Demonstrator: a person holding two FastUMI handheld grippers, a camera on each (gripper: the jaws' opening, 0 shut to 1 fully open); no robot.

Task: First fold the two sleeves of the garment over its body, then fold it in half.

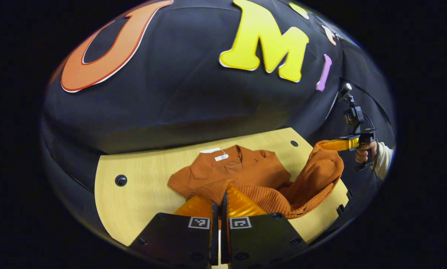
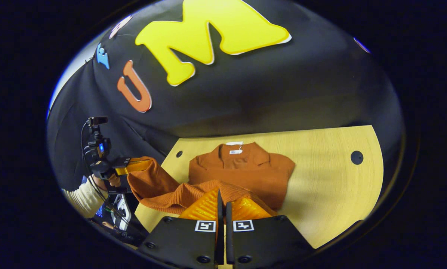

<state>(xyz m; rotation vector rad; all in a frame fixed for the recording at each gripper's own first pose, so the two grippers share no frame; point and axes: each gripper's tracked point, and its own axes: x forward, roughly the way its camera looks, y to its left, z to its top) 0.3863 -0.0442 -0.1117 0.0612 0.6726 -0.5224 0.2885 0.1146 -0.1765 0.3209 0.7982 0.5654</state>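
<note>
Wood table [image 2: 328, 194] with the orange knit garment [image 2: 242, 170] on it, hem end lifted by both tongs for the half-fold.
Garment lies collar toward the booth wall, upper body flat, sleeves look already folded in, though I can't confirm both. Ribbed hem [image 1: 268, 196] is off the table, slung between the two tools. Left gripper [image 1: 219, 207] is closed on one hem corner, fingers nearly touching with knit pinched between. Right gripper [image 2: 222, 207] is clamped the same way on the other corner. White tag [image 2: 235, 151] sits at the collar. Risk, my read: hem sags in the middle, so carrying it forward unevenly would skew the fold or bunch the knit. A thin pinch on stretchy rib could also slip out mid-carry, or drag the folded sleeves open.
</note>
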